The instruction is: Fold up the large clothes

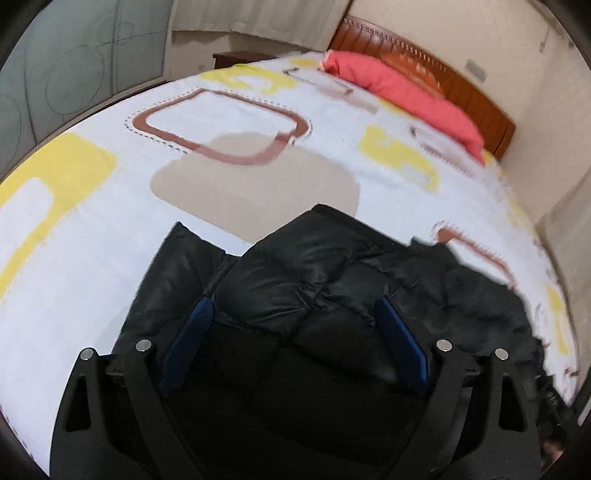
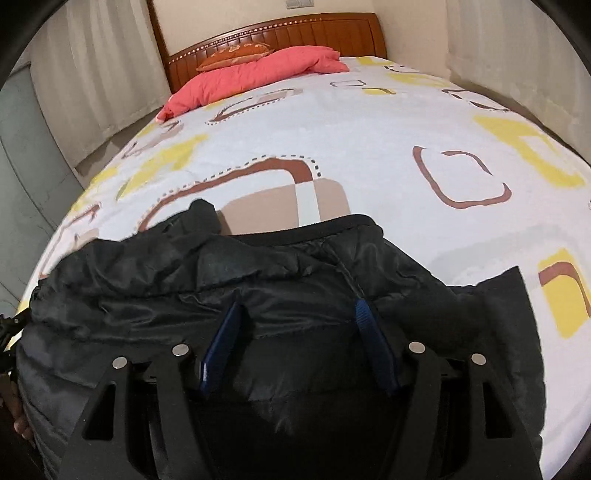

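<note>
A black puffer jacket [image 1: 332,266] lies bunched at the near end of the bed; it also shows in the right wrist view [image 2: 295,280]. My left gripper [image 1: 295,306] has its blue-padded jaws wide apart with a thick fold of the jacket between them. My right gripper [image 2: 297,314] is likewise spread, with quilted jacket fabric filling the gap between its pads. Whether either gripper pinches the fabric is unclear. The lower jacket is hidden under both grippers.
The bed sheet [image 1: 92,258] is white with yellow, brown and beige shapes [image 2: 369,140]. A pink-red pillow [image 1: 406,92] [image 2: 251,77] lies by the wooden headboard [image 2: 277,33]. Curtains [image 2: 92,74] and walls flank the bed.
</note>
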Available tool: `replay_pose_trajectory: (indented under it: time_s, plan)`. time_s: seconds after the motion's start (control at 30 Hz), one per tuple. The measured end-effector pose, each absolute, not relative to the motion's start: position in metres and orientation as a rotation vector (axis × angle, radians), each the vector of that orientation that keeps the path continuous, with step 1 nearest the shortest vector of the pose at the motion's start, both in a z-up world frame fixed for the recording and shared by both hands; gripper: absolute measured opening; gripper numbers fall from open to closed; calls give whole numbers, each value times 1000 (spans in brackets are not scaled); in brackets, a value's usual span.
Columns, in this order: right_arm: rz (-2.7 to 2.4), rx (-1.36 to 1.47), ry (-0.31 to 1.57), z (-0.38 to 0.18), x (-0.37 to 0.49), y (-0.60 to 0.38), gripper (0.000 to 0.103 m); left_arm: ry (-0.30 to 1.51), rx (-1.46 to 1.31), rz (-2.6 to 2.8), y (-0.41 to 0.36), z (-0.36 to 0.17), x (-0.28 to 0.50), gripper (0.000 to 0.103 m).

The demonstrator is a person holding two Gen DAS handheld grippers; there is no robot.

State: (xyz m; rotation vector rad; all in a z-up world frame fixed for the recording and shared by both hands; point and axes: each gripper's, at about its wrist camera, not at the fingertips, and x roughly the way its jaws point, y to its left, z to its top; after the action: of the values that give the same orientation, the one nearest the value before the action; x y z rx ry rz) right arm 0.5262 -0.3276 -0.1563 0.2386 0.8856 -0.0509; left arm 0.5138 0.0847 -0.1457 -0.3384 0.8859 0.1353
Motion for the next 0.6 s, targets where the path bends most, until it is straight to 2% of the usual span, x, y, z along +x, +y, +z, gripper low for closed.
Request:
replay_pose_trajectory:
  time_s: [0.23,0.4,0.6]
  plan:
    - [-65,261,864,-138,508,-334,67,865,-324,143,88,-126,494,90]
    - [-97,282,813,-111,456,-357,68,799,-427,150,120,-104,426,90]
    - [-147,411,816,-114,373,-406,69,765,-643,252,169,-114,335,90]
